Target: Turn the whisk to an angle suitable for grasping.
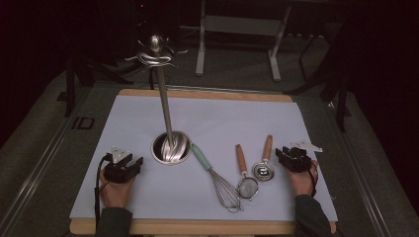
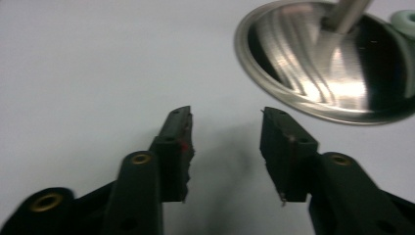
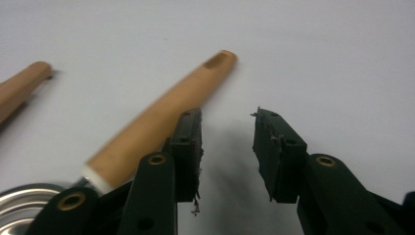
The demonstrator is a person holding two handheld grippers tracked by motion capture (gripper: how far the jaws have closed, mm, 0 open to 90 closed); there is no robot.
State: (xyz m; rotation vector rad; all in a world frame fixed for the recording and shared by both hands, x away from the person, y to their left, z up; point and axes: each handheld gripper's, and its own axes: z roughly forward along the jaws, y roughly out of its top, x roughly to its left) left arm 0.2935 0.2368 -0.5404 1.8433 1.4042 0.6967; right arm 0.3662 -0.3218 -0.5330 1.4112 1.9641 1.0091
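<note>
Resting on the matte white bench (image 1: 123, 123), the left gripper (image 2: 226, 147) holds its black fingers (image 2: 176, 142) spread with nothing between them, just beside the polished round steel base (image 1: 171, 147) of the utensil stand, whose slim metal pole (image 1: 164, 103) rises to curved hooks. The right gripper (image 3: 227, 147) lies with fingers spread and empty, its left finger next to the smooth tapered wooden handle (image 3: 166, 117) of the small steel measuring spoon (image 1: 263, 170). A mesh strainer (image 1: 246, 185) and green-handled wire whisk (image 1: 217, 180) lie between the grippers.

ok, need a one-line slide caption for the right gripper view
Right gripper, jaws open and empty, resting beside the wooden handle of a small metal ladle on the white mat.
</note>
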